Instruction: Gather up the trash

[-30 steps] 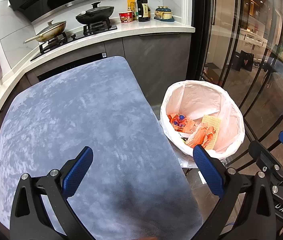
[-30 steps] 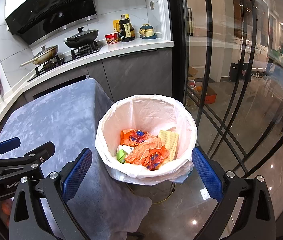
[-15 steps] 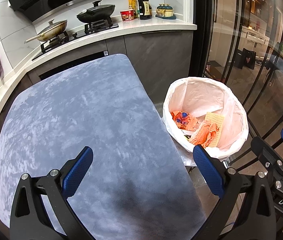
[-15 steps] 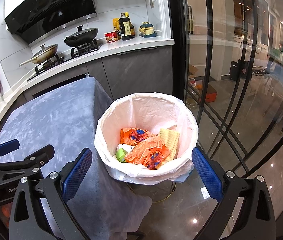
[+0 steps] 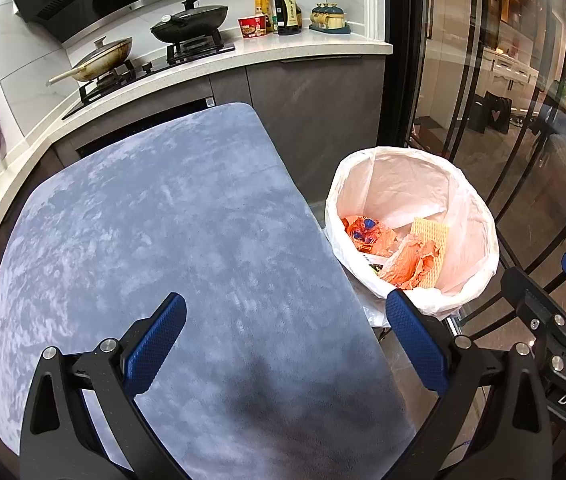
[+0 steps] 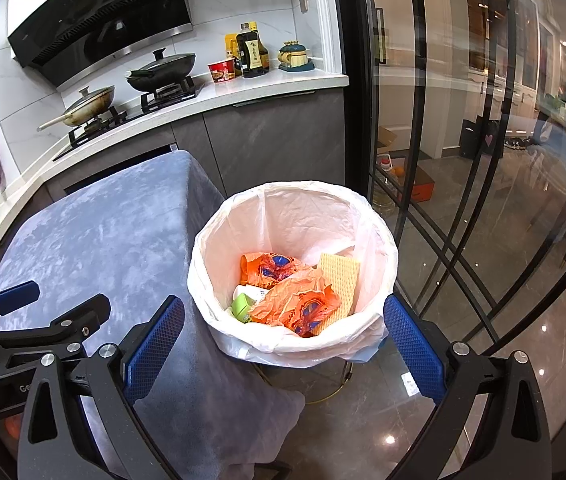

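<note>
Left tongs (image 5: 285,344) wide apart, empty, above the grey-blue cloth-covered bench (image 5: 171,232); right tongs (image 6: 283,340) wide apart, empty, over the white-lined bin (image 6: 379,240) just beside the bench edge; trash (image 6: 295,300) (orange wrappers, wafer-like piece, green carton) lies inside the bin.

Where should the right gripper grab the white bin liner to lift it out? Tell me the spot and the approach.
Judging by these views, grip the folded-over rim of the white bin liner on its right side, coming straight down from above. The plastic is doubled over the bin edge there, and that side is away from the cloth-covered table. The right gripper is open, level with the near rim.
</note>
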Demonstrator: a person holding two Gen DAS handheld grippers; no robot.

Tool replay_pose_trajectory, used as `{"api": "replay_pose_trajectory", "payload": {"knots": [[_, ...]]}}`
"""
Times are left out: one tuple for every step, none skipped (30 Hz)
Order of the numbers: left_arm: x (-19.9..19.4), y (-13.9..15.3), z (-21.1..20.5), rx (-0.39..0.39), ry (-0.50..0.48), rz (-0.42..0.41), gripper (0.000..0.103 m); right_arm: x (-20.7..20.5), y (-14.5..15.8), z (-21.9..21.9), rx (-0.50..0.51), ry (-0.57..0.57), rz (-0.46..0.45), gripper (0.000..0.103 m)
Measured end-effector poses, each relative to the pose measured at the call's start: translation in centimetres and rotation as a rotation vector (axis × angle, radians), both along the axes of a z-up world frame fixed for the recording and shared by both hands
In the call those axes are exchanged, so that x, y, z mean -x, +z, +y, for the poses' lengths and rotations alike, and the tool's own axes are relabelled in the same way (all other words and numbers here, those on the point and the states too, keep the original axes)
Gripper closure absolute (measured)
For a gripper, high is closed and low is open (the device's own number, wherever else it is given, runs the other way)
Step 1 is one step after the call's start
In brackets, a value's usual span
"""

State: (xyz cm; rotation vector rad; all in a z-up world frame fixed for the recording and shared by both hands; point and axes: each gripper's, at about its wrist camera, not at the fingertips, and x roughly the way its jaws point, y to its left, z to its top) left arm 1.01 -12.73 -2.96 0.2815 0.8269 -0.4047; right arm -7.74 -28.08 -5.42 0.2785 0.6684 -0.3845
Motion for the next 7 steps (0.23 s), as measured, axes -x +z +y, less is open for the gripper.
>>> {"api": "replay_pose_trajectory", "payload": {"knots": [[-0.08, -0.07, 0.09, 0.001, 0.005, 0.004, 0.008, -0.02, -0.06, 0.02, 0.0, 0.0, 0.001, 0.007], [-0.16, -0.16, 0.17, 0.004, 0.008, 0.008, 0.008, -0.02, -0.11, 0.07, 0.0, -0.001, 0.002, 0.007], [-0.25, -0.24, 0.28, 0.009, 0.009, 0.014, 0.008, 0.0, -0.13, 0.12, 0.0, -0.002, 0.003, 0.007], [-0.32, -0.3, 0.37, 0.012, 0.008, 0.017, 0.008, 0.0, -0.14, 0.14, 0.0, -0.002, 0.003, 0.007], [-0.37, -0.35, 0.4, 0.011, 0.008, 0.017, 0.008, 0.01, -0.15, 0.16, 0.0, -0.002, 0.003, 0.007], [-0.42, -0.4, 0.52, 0.009, 0.008, 0.016, 0.008, 0.0, -0.14, 0.02, -0.001, -0.003, 0.003, 0.007], [-0.39, -0.4, 0.44, 0.009, 0.009, 0.015, 0.008, 0.02, -0.18, -0.07, -0.001, -0.004, 0.004, 0.007]]}}
